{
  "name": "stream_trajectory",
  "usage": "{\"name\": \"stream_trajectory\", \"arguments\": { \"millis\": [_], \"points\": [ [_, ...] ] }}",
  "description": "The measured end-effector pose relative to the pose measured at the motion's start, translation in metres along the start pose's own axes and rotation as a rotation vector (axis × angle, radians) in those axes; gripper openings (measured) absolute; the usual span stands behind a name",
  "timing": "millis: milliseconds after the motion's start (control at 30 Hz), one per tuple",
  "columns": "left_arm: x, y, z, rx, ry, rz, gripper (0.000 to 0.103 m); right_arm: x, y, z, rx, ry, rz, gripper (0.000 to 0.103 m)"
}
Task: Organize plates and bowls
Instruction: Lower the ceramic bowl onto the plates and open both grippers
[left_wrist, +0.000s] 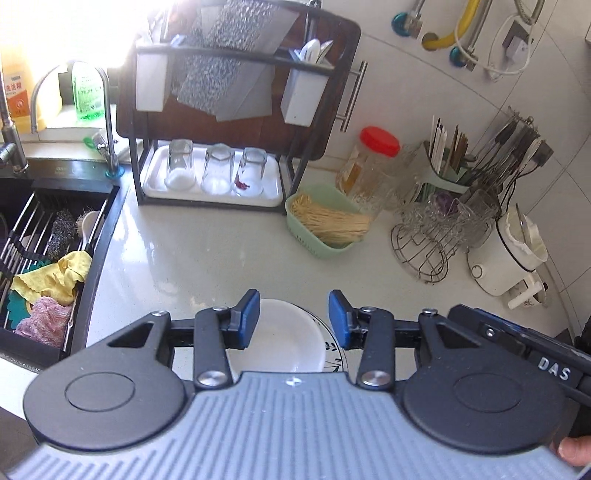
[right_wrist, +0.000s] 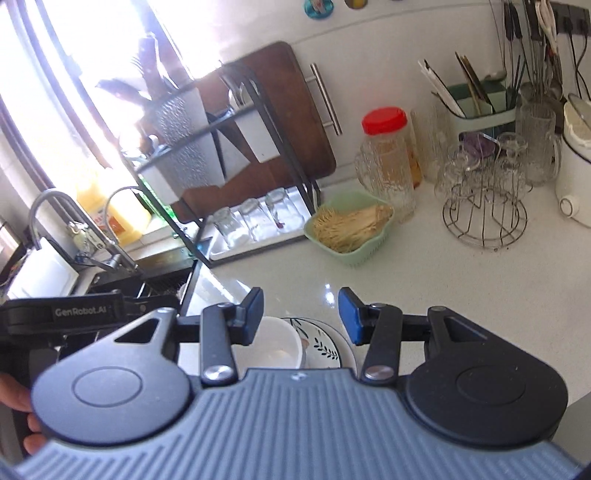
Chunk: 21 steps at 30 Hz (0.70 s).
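Below, a white bowl (left_wrist: 291, 339) sits on a leaf-patterned plate (left_wrist: 334, 350) on the pale countertop (left_wrist: 207, 251), framed between the parted, empty blue pads of the left gripper (left_wrist: 293, 319). Likewise, the right gripper (right_wrist: 301, 315) hangs above bowl and plate, jaws apart, gripping nothing. Behind stand a black dish rack (left_wrist: 236, 110) with upturned glasses (left_wrist: 218, 170), a green basket of noodles (left_wrist: 325, 221) and the sink (left_wrist: 48, 251).

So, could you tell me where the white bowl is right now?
The white bowl sits on the patterned plate on the counter, low centre in both wrist views, below the open grippers.
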<state>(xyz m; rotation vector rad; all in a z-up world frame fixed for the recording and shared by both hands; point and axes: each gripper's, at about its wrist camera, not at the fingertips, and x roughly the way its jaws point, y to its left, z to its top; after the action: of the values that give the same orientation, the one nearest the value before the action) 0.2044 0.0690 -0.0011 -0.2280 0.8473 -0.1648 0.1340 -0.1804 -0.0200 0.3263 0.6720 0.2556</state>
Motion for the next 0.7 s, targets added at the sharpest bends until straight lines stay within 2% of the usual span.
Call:
{"name": "stream_trajectory", "arguments": {
  "millis": [100, 233, 333, 367, 467, 500, 600, 700],
  "points": [
    [-0.011, -0.006, -0.008, -0.013, -0.019, 0.003, 0.048, -0.02, -0.002, -0.003, -0.019, -0.033, 0.012, 0.048],
    [-0.024, -0.013, -0.022, -0.037, -0.03, -0.008, 0.058, -0.041, -0.006, -0.005, -0.041, -0.077, 0.011, 0.048],
    [-0.032, -0.021, -0.032, -0.012, -0.027, -0.013, 0.061, -0.051, -0.01, -0.008, -0.055, -0.1, 0.002, 0.048],
    [-0.035, -0.023, -0.034, 0.001, -0.028, -0.014, 0.062, -0.054, -0.011, -0.01, -0.068, -0.108, -0.005, 0.051],
    [-0.045, -0.029, -0.04, 0.038, -0.038, -0.003, 0.072, -0.062, -0.016, -0.016, -0.092, -0.134, -0.033, 0.082],
    [-0.048, -0.03, -0.042, 0.045, -0.038, -0.009, 0.077, -0.065, -0.018, -0.018, -0.098, -0.14, -0.041, 0.086],
    [-0.06, -0.032, -0.049, 0.048, -0.058, -0.011, 0.094, -0.071, -0.02, -0.023, -0.135, -0.138, -0.067, 0.085],
    [-0.068, -0.034, -0.057, 0.053, -0.085, 0.019, 0.098, -0.077, -0.021, -0.028, -0.151, -0.143, -0.068, 0.085]
  ]
}}
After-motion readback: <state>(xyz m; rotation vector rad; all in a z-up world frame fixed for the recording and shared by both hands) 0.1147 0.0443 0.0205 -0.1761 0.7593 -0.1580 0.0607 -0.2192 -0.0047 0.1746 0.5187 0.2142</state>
